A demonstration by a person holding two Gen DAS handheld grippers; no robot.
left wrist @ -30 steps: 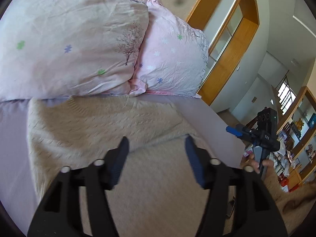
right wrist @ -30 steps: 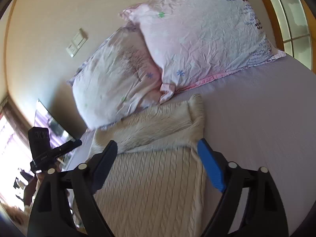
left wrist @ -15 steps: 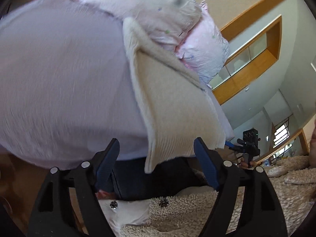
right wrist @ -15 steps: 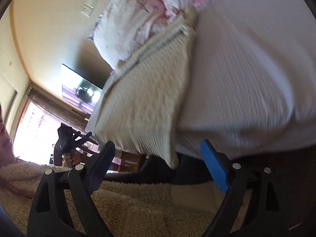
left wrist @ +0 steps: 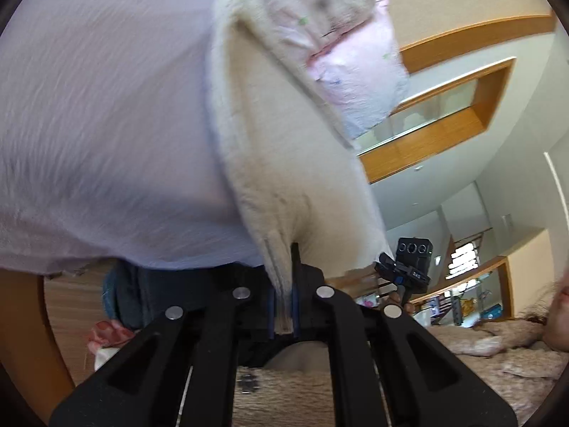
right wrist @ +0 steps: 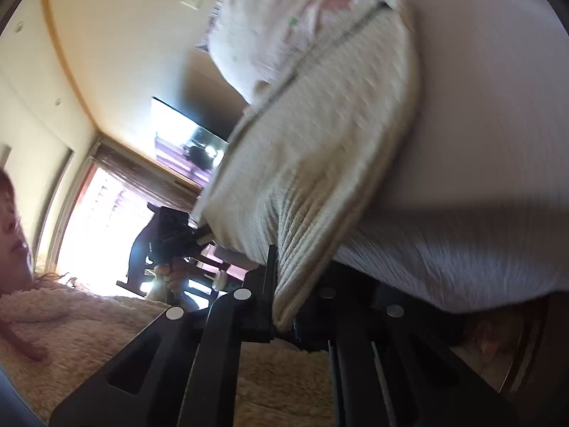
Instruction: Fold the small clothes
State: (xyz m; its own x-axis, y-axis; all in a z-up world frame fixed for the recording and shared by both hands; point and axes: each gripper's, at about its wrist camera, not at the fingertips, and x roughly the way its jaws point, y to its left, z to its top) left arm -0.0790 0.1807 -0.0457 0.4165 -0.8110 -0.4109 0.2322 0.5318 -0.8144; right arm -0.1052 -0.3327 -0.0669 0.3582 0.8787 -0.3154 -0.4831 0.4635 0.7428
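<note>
A cream cable-knit sweater [left wrist: 284, 135] lies on the lilac bed sheet [left wrist: 106, 124], its hem hanging over the bed's near edge. My left gripper [left wrist: 283, 306] is shut on the hem's left corner. My right gripper [right wrist: 284, 306] is shut on the hem's right corner of the sweater [right wrist: 320, 135]. Each gripper shows small in the other's view: the right one [left wrist: 409, 267], the left one [right wrist: 177, 238].
Two pink floral pillows [left wrist: 338, 35] lie at the head of the bed behind the sweater. A wooden-framed window [left wrist: 444, 114] is on the right wall, a wall-mounted TV [right wrist: 188, 142] on the left. The person's fleece jacket [right wrist: 71, 327] is close below both grippers.
Both grippers dropped from above the sweater to the bed's near edge and shut on the hem corners. They were open in the earlier frames.
</note>
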